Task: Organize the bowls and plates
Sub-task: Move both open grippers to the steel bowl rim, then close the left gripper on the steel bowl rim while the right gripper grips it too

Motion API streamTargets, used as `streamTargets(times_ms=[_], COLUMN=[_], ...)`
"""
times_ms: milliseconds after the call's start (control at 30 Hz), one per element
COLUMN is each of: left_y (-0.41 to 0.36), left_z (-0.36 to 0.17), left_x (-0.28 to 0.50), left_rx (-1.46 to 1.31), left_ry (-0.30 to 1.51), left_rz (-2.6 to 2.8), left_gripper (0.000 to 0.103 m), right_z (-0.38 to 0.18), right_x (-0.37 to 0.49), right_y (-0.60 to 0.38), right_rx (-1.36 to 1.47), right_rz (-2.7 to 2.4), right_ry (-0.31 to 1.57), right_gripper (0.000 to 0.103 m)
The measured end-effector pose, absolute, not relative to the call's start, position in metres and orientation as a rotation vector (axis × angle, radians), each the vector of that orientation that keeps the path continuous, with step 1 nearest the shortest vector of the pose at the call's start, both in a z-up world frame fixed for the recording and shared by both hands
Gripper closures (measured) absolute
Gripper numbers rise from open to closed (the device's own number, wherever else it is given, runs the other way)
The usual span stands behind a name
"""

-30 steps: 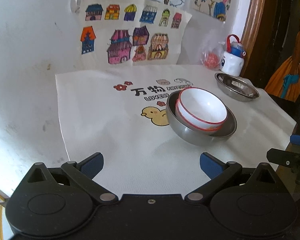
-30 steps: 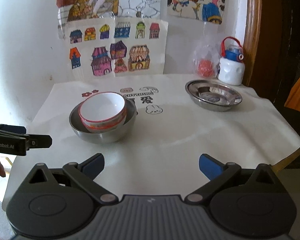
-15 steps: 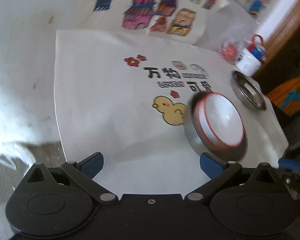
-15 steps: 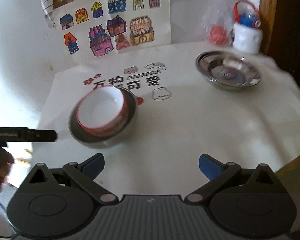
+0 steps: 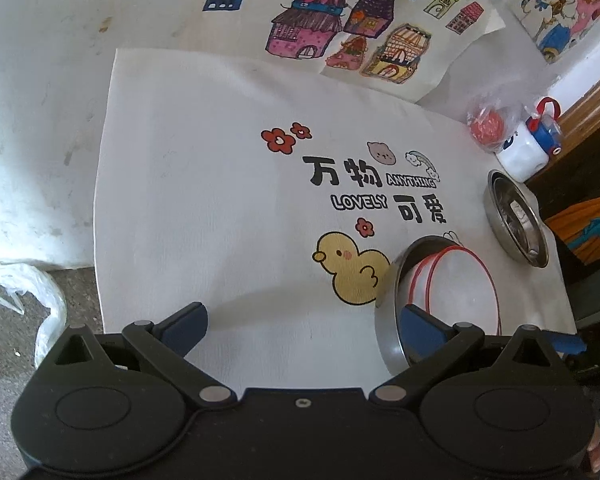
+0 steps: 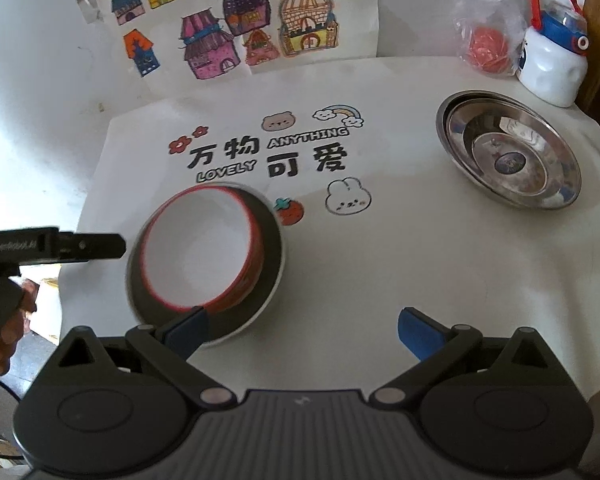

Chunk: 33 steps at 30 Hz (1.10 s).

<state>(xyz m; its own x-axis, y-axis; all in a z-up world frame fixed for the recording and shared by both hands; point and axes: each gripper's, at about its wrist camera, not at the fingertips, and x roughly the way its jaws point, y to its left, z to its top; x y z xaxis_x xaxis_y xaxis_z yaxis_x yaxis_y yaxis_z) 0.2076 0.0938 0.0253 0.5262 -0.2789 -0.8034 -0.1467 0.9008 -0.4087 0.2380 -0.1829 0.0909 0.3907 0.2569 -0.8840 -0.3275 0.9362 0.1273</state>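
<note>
Both grippers over table, jaws spread, empty.
White bowl (image 6: 196, 248) nested in steel bowl (image 6: 268, 240); steel plates (image 6: 508, 156) well apart.

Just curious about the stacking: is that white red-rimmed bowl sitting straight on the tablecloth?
No, the white bowl sits nested inside the larger steel bowl.

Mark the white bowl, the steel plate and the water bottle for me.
white bowl (image 6: 198, 254): right wrist view, inner bottom.
steel plate (image 6: 508, 158): right wrist view, centre of its well.
water bottle (image 6: 550, 68): right wrist view, white body.
</note>
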Motion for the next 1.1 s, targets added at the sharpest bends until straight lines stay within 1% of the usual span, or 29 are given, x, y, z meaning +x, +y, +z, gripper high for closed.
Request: streamTargets(times_ms=[233,467,633,733,767,800,933,1033,1100], left_y=[0.086,0.076,0.071,0.071,0.070,0.071,0.071,0.066,0.063], left_z=[0.022,0.022,0.024,0.025,0.025,0.024,0.023,0.022,0.022], left_x=[0.216,0.227,0.236,0.238,0.238,0.239,0.237,0.238,0.239], left_rx=[-0.475,-0.416,-0.370,-0.361,-0.348,-0.341,-0.331,-0.305,-0.291], left_ry=[1.024,1.044,1.067,1.071,1.078,1.085,1.082,1.074,1.076], left_rz=[-0.099,-0.077,-0.085,-0.094,-0.092,-0.102,-0.115,-0.115,-0.125], left_gripper=[0.001,0.001,0.005,0.009,0.016,0.017,0.017,0.019,0.022], right_z=[0.085,0.078,0.073,0.069,0.067,0.066,0.064,0.063,0.063], right_x=[0.260,0.270,0.275,0.275,0.275,0.274,0.273,0.273,0.273], right_y=[-0.196,-0.197,-0.194,-0.190,-0.189,-0.189,-0.190,-0.188,-0.187], right_rx=[-0.033,-0.049,-0.051,-0.066,-0.070,-0.067,-0.053,-0.051,-0.055], right_rz=[0.349,0.329,0.321,0.316,0.315,0.316,0.321,0.319,0.322], right_ry=[1.133,1.152,1.164,1.172,1.176,1.180,1.188,1.188,1.188], right_gripper=[0.000,0.000,0.001,0.004,0.005,0.005,0.006,0.009,0.012])
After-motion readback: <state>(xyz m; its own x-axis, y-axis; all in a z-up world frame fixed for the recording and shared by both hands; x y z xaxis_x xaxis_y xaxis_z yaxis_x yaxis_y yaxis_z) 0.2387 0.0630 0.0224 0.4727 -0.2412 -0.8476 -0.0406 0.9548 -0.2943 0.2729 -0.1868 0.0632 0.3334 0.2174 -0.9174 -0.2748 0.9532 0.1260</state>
